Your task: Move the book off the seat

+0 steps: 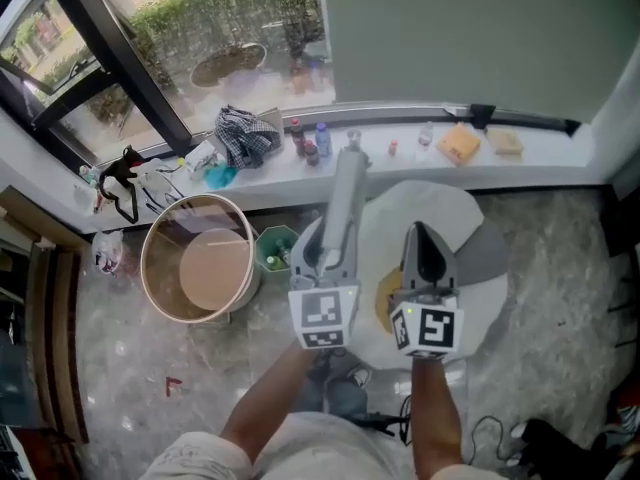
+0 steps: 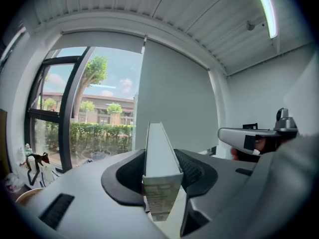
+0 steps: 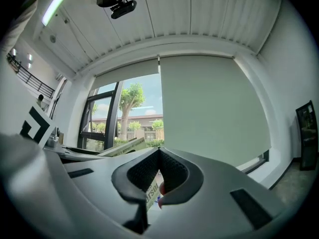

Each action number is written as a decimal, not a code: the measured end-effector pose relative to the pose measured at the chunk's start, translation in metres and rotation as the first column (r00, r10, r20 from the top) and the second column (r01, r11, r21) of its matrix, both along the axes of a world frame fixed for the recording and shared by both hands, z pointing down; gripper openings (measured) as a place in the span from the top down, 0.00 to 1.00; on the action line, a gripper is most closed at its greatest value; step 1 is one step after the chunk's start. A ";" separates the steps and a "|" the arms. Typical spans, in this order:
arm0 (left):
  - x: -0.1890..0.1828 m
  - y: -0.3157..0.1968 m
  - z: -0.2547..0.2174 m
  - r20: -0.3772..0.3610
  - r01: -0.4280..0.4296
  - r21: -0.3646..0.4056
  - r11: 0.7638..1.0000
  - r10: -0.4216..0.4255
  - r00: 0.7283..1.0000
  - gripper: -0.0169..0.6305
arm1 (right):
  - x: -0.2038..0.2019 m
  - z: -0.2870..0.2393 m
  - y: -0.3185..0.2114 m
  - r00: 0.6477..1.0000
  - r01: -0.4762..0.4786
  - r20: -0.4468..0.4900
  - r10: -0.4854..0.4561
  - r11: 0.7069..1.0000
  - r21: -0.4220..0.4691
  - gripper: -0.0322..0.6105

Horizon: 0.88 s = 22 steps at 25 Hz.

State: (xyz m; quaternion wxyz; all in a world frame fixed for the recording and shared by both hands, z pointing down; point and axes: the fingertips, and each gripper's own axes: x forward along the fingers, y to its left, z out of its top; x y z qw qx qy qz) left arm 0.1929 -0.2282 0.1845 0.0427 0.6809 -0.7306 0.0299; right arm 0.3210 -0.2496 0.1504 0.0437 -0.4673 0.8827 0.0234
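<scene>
Above seat (image 1: 455,208) | left claw (image 2: 160,158) pinching book (image 1: 347,193) upright | right claw (image 3: 159,154) pressed together | bucket (image 1: 163,243) beside seat

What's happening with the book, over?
Left tongs clamped on book. Right tongs shut. Book held up over seat. Nothing seen in the way.

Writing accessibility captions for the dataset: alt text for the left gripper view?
The left gripper clamps a book edge-on between its jaws, the book's edge running away toward a pale roller blind. A window at left shows trees and a hedge; the right gripper pokes in from the right.
</scene>
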 end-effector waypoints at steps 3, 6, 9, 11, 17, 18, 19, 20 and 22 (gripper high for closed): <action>-0.022 0.011 -0.003 0.011 0.053 0.001 0.999 -0.053 0.999 0.71 | -0.024 -0.001 0.002 0.998 0.053 0.014 -0.053 0.999 -0.003 0.95; -0.057 0.027 -0.007 0.011 0.115 0.008 0.993 -0.115 0.993 0.71 | -0.062 -0.001 0.009 0.993 0.119 0.010 -0.119 0.993 -0.004 0.95; -0.099 0.048 -0.011 0.004 0.179 0.025 0.984 -0.179 0.984 0.71 | -0.110 -0.001 0.022 0.982 0.190 -0.001 -0.190 0.982 0.002 0.95; -0.129 0.065 -0.011 0.001 0.220 0.033 0.975 -0.220 0.975 0.71 | -0.146 -0.001 0.036 0.972 0.236 -0.010 -0.236 0.972 0.008 0.95; -0.246 0.123 -0.008 -0.031 0.356 0.039 0.934 -0.355 0.934 0.71 | -0.271 0.000 0.084 0.925 0.376 -0.058 -0.375 0.926 0.007 0.95; -0.264 0.134 -0.006 -0.037 0.378 0.039 0.925 -0.376 0.926 0.71 | -0.290 0.001 0.092 0.916 0.397 -0.063 -0.396 0.918 0.007 0.95; -0.282 0.145 -0.005 -0.040 0.398 0.038 0.917 -0.397 0.917 0.71 | -0.308 0.001 0.101 0.908 0.416 -0.068 -0.414 0.909 0.007 0.95; -0.299 0.156 -0.003 -0.043 0.418 0.038 0.908 -0.416 0.908 0.71 | -0.325 0.003 0.110 0.899 0.434 -0.072 -0.433 0.901 0.005 0.95; -0.333 0.179 0.001 -0.050 0.456 0.034 0.889 -0.454 0.889 0.71 | -0.360 0.006 0.128 0.881 0.469 -0.078 -0.467 0.883 0.003 0.95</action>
